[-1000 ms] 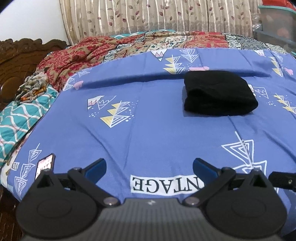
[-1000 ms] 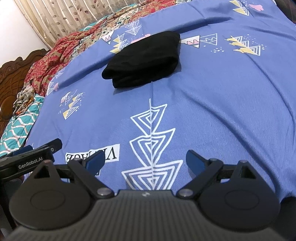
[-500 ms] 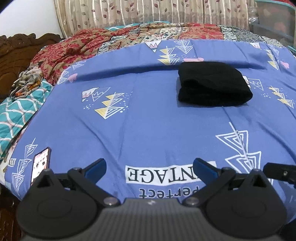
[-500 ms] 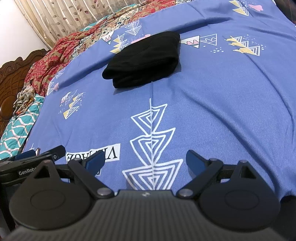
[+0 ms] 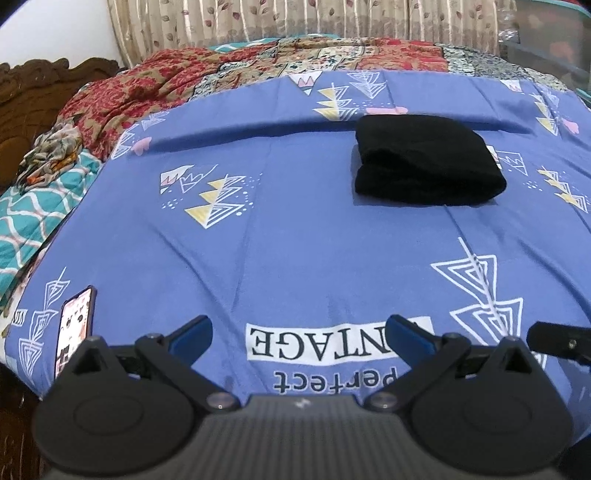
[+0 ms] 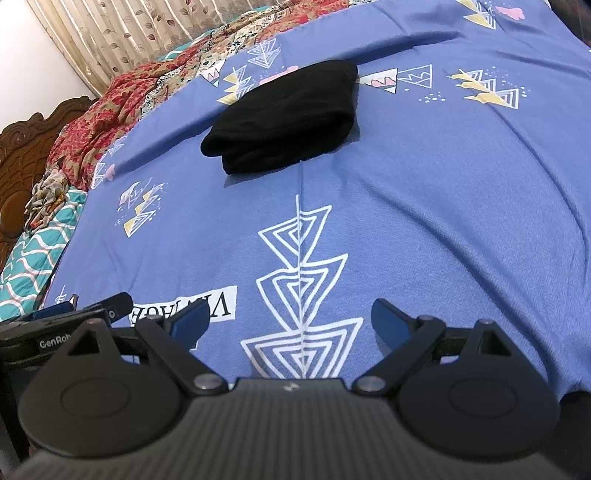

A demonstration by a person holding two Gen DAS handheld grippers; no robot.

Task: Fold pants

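Black pants [image 5: 426, 158] lie folded into a compact bundle on the blue patterned bedsheet [image 5: 295, 229], far from both grippers. The same pants [image 6: 284, 116] show toward the back of the sheet [image 6: 406, 206] in the right wrist view. My left gripper [image 5: 301, 332] hangs open over the bed's near edge, nothing between its blue-tipped fingers. My right gripper [image 6: 291, 319] is open too and holds nothing. The left gripper's body [image 6: 66, 328] shows at the left edge of the right wrist view, and part of the right gripper [image 5: 557, 338] shows at the right edge of the left one.
A phone [image 5: 75, 319] lies screen up at the near left corner of the sheet. A red patterned quilt [image 5: 155, 88] and a teal pillow [image 5: 33, 221] sit at the back left by a carved wooden headboard [image 5: 33, 92]. Curtains [image 5: 295, 18] hang behind.
The left wrist view has drawn back slightly from the bed, bringing more of the printed text at the near edge into sight. The pants and the right gripper stay put.
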